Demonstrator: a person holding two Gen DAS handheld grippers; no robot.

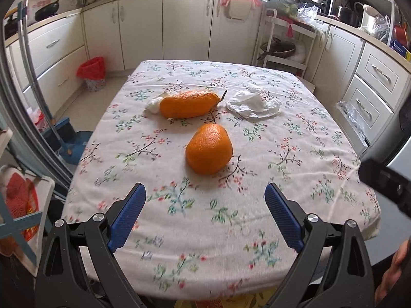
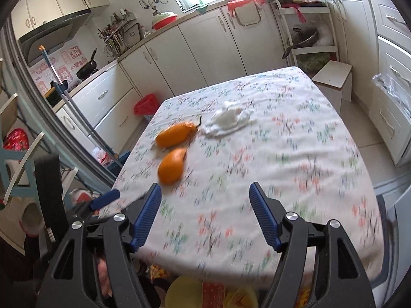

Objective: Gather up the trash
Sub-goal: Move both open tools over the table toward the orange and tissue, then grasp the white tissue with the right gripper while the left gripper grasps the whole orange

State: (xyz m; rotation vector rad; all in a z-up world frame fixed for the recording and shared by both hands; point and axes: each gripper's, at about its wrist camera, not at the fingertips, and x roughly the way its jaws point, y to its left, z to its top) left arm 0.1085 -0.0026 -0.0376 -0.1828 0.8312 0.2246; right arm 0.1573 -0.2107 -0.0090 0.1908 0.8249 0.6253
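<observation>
Two pieces of orange peel lie on the floral tablecloth point(image 1: 282, 179). The near peel point(image 1: 209, 148) is just ahead of my left gripper point(image 1: 205, 192), which is open and empty. The far peel point(image 1: 188, 104) lies over a small white scrap point(image 1: 153, 105). A crumpled white tissue point(image 1: 253, 102) lies to its right. In the right wrist view, which is blurred, my right gripper point(image 2: 205, 192) is open and empty over the near table edge, with the near peel point(image 2: 171, 166), far peel point(image 2: 176, 134) and tissue point(image 2: 227, 120) ahead to the left. My left gripper's fingertip point(image 2: 106, 199) shows at the left.
A small bin with a red liner point(image 1: 93, 73) stands on the floor beyond the table's left far corner; it also shows in the right wrist view point(image 2: 146, 106). A mop and blue dustpan point(image 1: 69, 138) lean at the left. A stool point(image 2: 332, 80) and a rack with a pan point(image 1: 282, 48) stand at the far right.
</observation>
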